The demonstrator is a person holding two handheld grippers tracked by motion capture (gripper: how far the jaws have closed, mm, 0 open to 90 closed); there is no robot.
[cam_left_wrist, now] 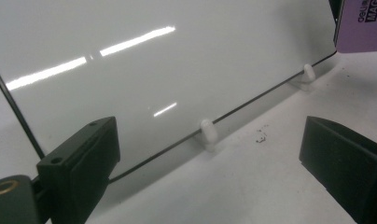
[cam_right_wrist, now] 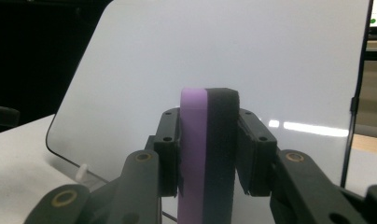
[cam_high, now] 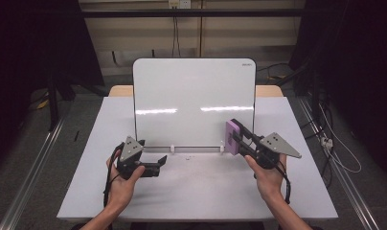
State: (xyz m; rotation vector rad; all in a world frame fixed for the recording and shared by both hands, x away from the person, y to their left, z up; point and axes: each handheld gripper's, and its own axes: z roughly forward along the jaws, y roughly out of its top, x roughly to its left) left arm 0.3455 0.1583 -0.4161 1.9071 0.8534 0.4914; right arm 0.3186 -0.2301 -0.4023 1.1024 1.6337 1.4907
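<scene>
A white whiteboard (cam_high: 194, 100) (cam_left_wrist: 130, 70) (cam_right_wrist: 224, 46) stands leaning back on the white table (cam_high: 206, 191), its lower edge in two small white clips (cam_high: 173, 148) (cam_left_wrist: 208, 133). My right gripper (cam_high: 237, 139) (cam_right_wrist: 207, 140) is shut on a purple-and-black board eraser (cam_high: 231, 136) (cam_right_wrist: 193, 149) and holds it upright just in front of the board's lower right corner. A corner of the eraser (cam_left_wrist: 364, 23) appears in the left gripper view. My left gripper (cam_high: 153, 152) (cam_left_wrist: 210, 140) is open with nothing between its jaws, low over the table near the board's lower left corner.
The board's face is blank apart from light reflections. Small dark specks (cam_left_wrist: 260, 137) lie on the table before it. Cables and a power strip (cam_high: 328, 141) lie on the floor at the right. Metal rails (cam_high: 33, 167) run along both sides of the table.
</scene>
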